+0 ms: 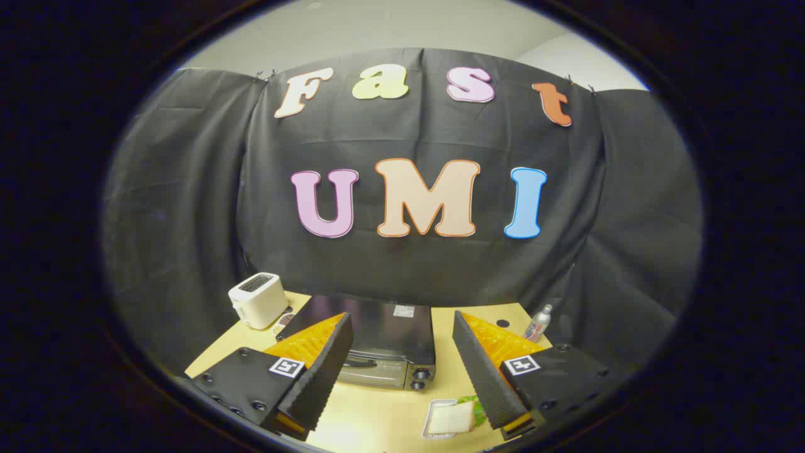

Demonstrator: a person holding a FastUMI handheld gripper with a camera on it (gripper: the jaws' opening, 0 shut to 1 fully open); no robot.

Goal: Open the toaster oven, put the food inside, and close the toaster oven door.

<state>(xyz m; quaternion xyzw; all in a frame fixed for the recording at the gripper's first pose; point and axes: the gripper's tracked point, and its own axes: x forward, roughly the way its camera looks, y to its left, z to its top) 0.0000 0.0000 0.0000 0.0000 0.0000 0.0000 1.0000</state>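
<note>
Hovering above table [383, 421], gripper [402, 336] spread wide, fingers released, grasping nothing. Toaster oven [387, 349] sits between fingers and just beyond them, near table's far edge: dark boxy body, glossy top, door closed, handle across front, two round knobs at front's right end. Food [451, 417], pale sandwich with green leaf showing, lies on small tray near table's front edge, just beside right finger. White toaster [258, 300] at far left corner. Bottle [538, 323] at far right corner.

Nothing legible for you here: the sticker [404, 310] atop the toaster oven [383, 336] just ahead of your spread gripper [400, 318] and the bottle [538, 323] label are too small to read.
</note>
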